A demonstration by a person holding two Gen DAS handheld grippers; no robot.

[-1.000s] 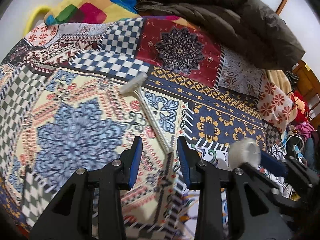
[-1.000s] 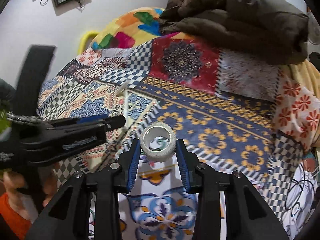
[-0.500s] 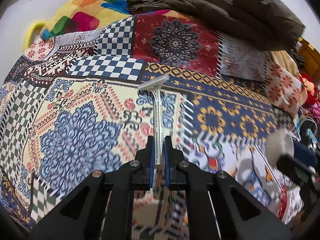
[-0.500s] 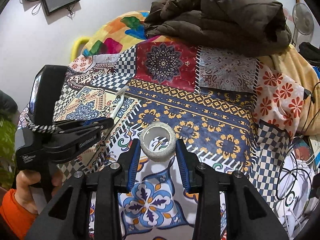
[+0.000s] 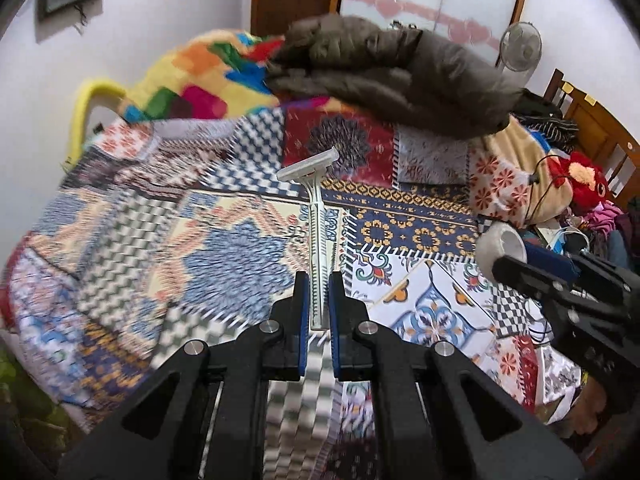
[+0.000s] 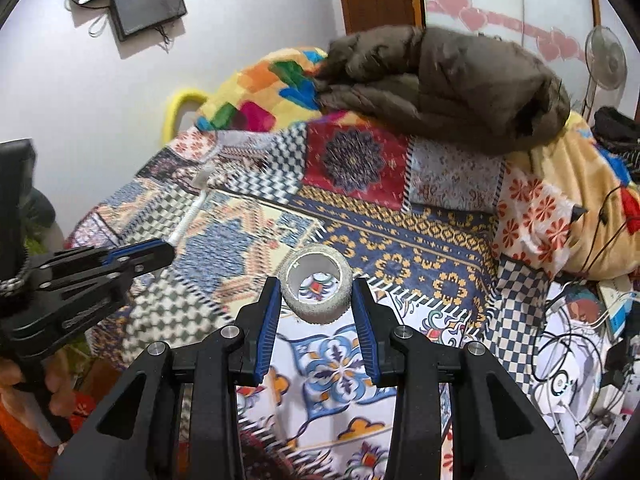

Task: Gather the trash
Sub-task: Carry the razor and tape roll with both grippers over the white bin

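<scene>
my left gripper [image 5: 319, 300] pinches a razor [image 5: 316, 232]; my right gripper [image 6: 316, 312] clamps a tape roll [image 6: 316, 289] above the patchwork blanket [image 6: 420, 248], a brown jacket [image 6: 448, 80] behind.

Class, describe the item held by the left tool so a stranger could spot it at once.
Start at the patchwork-patterned bedspread under the brown puffer jacket. In front of it the left tool grips a white plastic disposable razor by its ribbed handle. It alone is long, thin and T-headed.

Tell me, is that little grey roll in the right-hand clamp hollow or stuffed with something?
Hollow. In the right wrist view the roll sits between the right gripper's blue pads, and the quilt's pattern shows straight through its open core.
</scene>
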